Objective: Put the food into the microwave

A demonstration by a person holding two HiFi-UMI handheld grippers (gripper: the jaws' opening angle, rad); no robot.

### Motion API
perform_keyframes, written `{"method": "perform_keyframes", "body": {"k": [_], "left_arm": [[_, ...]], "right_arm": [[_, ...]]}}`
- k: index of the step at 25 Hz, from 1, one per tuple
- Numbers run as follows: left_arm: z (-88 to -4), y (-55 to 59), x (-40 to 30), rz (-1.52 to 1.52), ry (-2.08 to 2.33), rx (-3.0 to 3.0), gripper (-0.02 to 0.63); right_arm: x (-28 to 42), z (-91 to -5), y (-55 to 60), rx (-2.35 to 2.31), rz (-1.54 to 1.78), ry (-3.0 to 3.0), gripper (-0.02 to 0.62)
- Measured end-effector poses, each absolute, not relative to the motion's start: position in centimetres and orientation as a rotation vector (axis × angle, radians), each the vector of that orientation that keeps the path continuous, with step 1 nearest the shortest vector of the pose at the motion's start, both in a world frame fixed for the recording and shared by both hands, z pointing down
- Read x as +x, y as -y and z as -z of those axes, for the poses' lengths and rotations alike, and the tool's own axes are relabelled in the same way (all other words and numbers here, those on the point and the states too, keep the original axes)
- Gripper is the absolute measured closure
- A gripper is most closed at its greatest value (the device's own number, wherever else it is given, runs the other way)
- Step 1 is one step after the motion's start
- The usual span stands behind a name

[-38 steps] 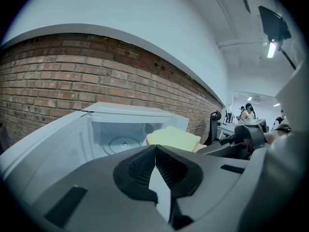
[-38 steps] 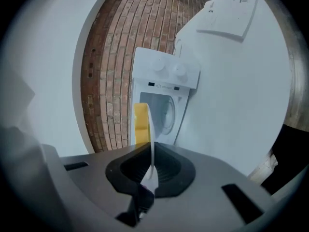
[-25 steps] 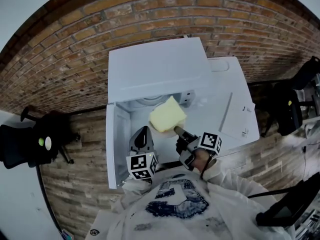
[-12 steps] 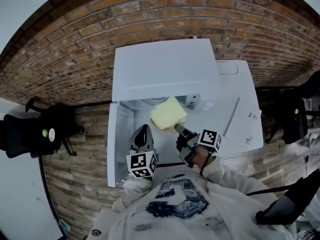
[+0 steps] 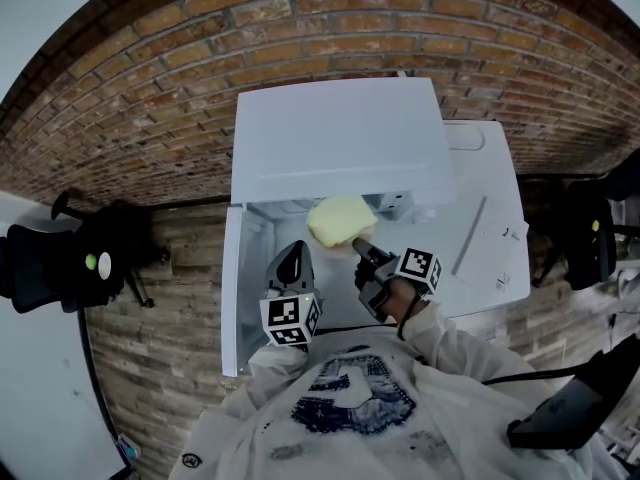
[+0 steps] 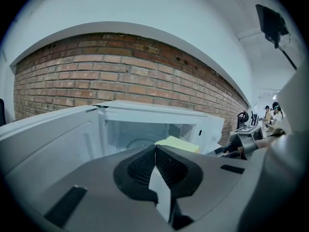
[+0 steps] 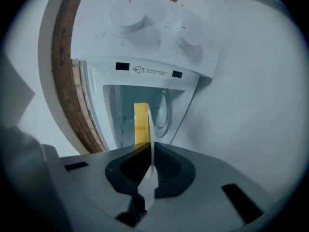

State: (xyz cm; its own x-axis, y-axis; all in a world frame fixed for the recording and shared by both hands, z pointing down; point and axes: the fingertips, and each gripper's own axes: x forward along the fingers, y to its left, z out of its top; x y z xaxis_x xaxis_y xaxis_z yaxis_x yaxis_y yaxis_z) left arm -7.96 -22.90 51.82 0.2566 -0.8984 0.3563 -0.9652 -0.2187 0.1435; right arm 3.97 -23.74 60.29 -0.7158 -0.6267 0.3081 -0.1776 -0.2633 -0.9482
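Observation:
A white microwave (image 5: 340, 138) stands against the brick wall with its door (image 5: 232, 288) swung open to the left. My right gripper (image 5: 365, 251) is shut on a flat yellow piece of food (image 5: 338, 220) and holds it at the mouth of the cavity, partly under the microwave's top. In the right gripper view the food (image 7: 141, 124) shows edge-on between the closed jaws (image 7: 150, 151), with the cavity and turntable (image 7: 161, 110) behind it. My left gripper (image 5: 290, 268) hangs beside the open door, shut and holding nothing. In the left gripper view (image 6: 155, 149) the food (image 6: 176, 144) sits in front of the lit cavity.
A white counter (image 5: 480, 228) extends right of the microwave. Two control knobs (image 7: 128, 16) mark its panel. A brick wall (image 5: 150, 78) runs behind. Black chairs stand at the far left (image 5: 60, 268) and far right (image 5: 590, 238).
My right gripper has carried the yellow food forward, from in front of the opening to its mouth under the top edge. The left gripper has barely moved.

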Motion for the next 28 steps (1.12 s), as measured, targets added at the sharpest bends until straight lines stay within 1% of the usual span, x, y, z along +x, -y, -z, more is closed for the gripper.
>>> {"method": "perform_keyframes", "body": {"k": [18,28], "left_arm": [[-55.1,25.4,-8.2,-0.335,1.687,2.197,0.595],[-57.0,26.1,-8.5,-0.384,1.706,2.159,0.595]], "right_arm": [[3.2,-65.6,28.4,-1.067,2.091,-1.641,0.574],[3.1,-66.9,29.6,-1.083,2.101,-1.624,0.574]]}}
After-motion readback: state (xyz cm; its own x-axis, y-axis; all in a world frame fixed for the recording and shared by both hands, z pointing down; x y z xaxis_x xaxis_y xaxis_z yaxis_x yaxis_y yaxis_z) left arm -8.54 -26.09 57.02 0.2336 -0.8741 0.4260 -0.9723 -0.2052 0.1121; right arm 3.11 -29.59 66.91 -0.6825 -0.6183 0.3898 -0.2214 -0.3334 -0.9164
